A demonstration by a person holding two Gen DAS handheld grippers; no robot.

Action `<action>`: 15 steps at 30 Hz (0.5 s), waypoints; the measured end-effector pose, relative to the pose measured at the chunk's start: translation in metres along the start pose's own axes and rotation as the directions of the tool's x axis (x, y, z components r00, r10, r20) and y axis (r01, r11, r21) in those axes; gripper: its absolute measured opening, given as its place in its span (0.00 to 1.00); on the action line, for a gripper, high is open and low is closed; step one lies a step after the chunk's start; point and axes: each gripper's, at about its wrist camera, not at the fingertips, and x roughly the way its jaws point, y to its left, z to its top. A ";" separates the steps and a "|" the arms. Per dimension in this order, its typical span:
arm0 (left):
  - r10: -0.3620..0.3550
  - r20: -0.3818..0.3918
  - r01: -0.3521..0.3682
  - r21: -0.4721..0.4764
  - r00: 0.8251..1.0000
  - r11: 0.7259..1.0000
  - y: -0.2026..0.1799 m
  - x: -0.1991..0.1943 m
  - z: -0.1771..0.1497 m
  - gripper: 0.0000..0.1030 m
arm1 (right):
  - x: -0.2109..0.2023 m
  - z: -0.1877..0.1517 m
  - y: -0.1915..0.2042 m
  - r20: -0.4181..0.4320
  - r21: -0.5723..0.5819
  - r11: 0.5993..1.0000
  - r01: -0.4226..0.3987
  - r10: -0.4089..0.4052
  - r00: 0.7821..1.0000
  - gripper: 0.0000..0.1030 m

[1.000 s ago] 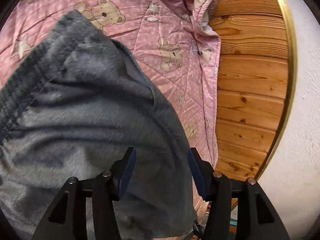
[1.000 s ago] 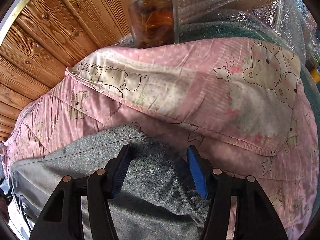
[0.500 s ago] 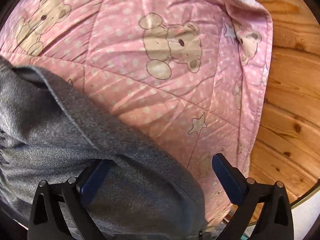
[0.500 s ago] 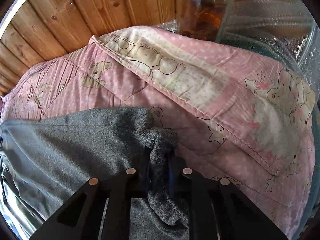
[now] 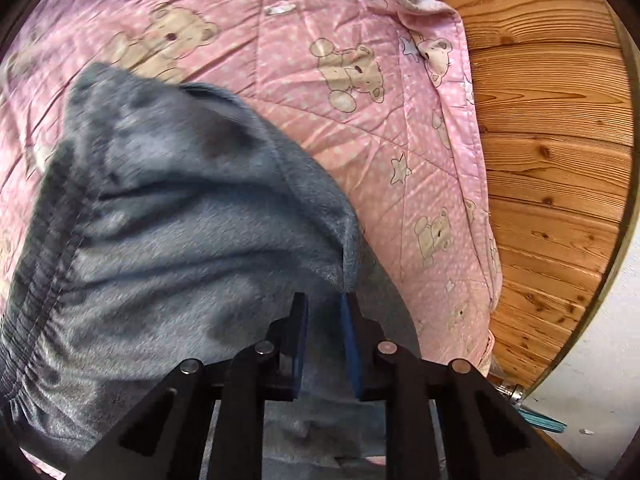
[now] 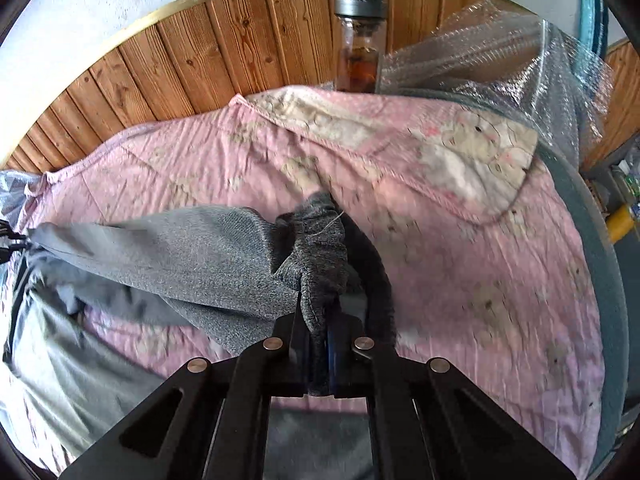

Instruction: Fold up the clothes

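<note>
A grey fleece garment (image 5: 180,248) with an elastic waistband lies on a pink teddy-bear quilt (image 5: 360,128). In the left wrist view my left gripper (image 5: 325,312) has its blue pads pinched on a raised fold at the garment's right edge. In the right wrist view my right gripper (image 6: 318,320) is shut on a bunched grey corner of the same garment (image 6: 208,256). That corner hangs lifted above the quilt (image 6: 460,248), and the cloth stretches away to the left. The fabric hides the right gripper's fingertips.
A glass bottle (image 6: 360,52) of amber liquid stands behind the quilt against a wood-panelled wall (image 6: 180,64). Bubble wrap (image 6: 500,64) lies at the back right. The wooden wall (image 5: 552,160) runs close along the quilt's right edge in the left wrist view.
My left gripper, wide open over the garment's edge half a second ago, has shut on a fold. My right gripper, shut on the corner, has pulled back and lifted the cloth.
</note>
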 end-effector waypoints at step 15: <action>-0.160 0.122 0.162 -0.004 0.979 0.987 0.060 -0.026 -0.039 0.52 | -0.018 -0.067 -0.055 0.063 0.642 0.740 -0.200 0.208 0.976 0.46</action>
